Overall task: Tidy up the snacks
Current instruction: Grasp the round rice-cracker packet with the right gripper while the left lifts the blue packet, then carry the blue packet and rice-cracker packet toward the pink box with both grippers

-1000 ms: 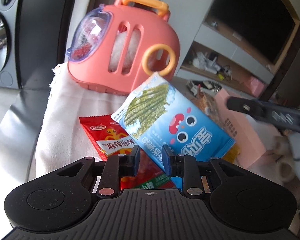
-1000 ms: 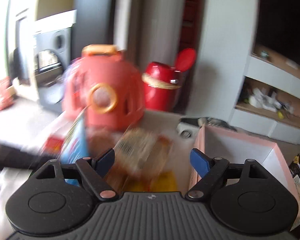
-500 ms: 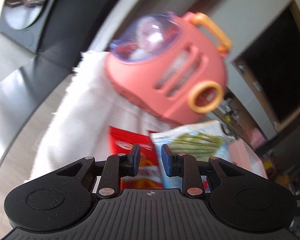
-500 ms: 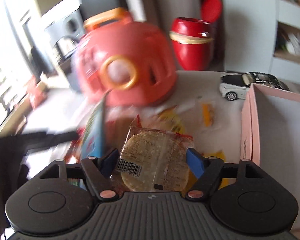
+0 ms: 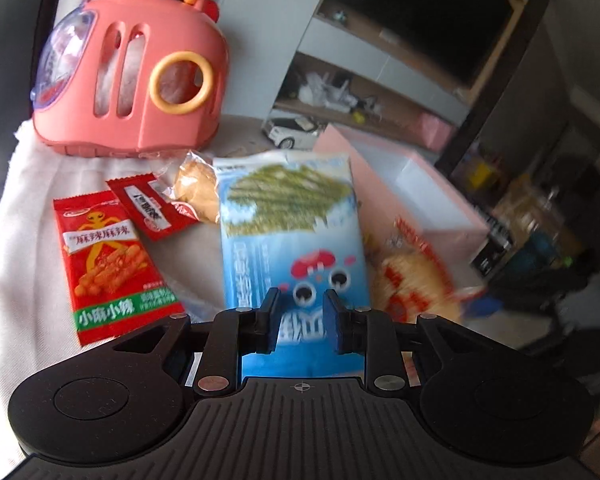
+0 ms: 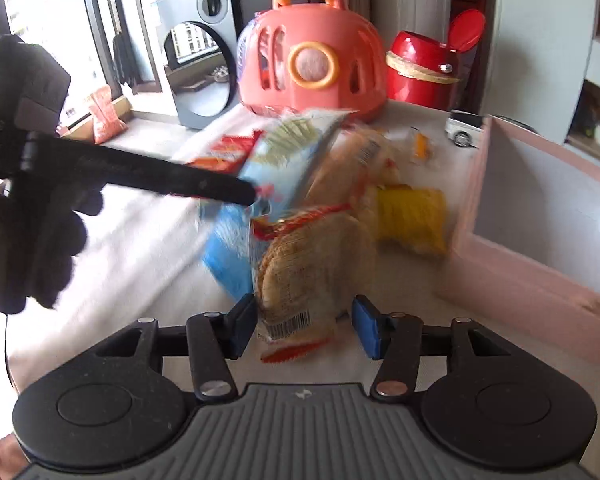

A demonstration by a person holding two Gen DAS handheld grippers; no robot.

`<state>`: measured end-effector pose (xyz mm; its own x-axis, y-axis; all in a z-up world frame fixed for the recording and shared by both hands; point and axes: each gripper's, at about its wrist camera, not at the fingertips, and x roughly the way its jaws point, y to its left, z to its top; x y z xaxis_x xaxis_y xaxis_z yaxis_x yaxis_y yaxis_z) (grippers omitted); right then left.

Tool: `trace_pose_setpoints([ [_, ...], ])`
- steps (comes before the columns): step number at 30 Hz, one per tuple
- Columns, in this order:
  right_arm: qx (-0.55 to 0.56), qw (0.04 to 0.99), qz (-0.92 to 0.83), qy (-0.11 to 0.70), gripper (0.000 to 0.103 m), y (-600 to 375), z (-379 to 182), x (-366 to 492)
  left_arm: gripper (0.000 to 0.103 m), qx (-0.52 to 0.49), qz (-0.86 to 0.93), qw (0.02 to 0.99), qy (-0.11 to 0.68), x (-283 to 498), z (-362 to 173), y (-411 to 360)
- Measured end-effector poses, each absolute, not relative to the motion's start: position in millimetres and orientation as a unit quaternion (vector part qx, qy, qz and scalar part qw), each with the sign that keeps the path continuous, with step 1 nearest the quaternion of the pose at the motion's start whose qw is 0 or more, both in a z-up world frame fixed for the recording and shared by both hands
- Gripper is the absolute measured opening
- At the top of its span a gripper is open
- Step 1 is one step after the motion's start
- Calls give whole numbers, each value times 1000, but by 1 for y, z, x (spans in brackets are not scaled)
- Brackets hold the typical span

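My left jaws (image 5: 300,316) clamp the blue seaweed packet (image 5: 290,232) beside the red "麻辣麻辣" packet (image 5: 108,260); my right jaws (image 6: 305,330), just narrowing, straddle the barcoded rice-cracker packet (image 6: 312,268).

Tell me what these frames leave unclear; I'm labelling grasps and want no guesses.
- Right wrist view: rice cracker pack is motion-blurred; contact with the right gripper's closing fingers is unreadable.
- Left wrist view: blue seaweed snack bag's lower edge is hidden behind the left gripper.
- Pink box interior: cut off by its wall.

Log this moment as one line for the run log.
left gripper: holding blue bag | right gripper: jaws closing around cracker pack | pink box: open
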<state>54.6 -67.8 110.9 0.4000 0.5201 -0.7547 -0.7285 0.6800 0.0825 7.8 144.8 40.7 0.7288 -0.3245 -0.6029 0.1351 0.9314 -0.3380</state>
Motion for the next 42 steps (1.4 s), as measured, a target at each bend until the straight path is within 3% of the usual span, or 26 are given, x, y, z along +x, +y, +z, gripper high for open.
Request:
trace_pose_setpoints([
  [5, -124, 863, 337, 356, 67, -97, 122, 47, 27, -151, -110, 930, 316, -4, 49, 153],
  [14, -78, 855, 392, 330, 67, -75, 134, 54, 27, -256, -23, 915, 311, 4, 34, 208],
  [19, -91, 848, 423, 307, 75, -72, 145, 47, 28, -309, -45, 903, 294, 15, 15, 222],
  [25, -83, 865, 371, 327, 74, -42, 133, 83, 28, -322, -62, 901, 284, 20, 5, 216],
  [27, -86, 864, 365, 337, 62, -29, 122, 94, 28, -312, -76, 902, 288, 16, 5, 215],
  [29, -109, 867, 343, 344, 57, -15, 109, 102, 29, -300, -80, 904, 295, 14, 4, 215],
  [38, -93, 870, 329, 356, 57, -25, 94, 105, 35, -299, -125, 908, 267, 32, 5, 194],
  [40, -87, 868, 329, 361, 57, -31, 95, 105, 33, -299, -144, 904, 271, 40, 7, 187],
  [42, -85, 867, 330, 363, 58, -37, 95, 102, 22, -307, -168, 895, 276, 45, 9, 181],
])
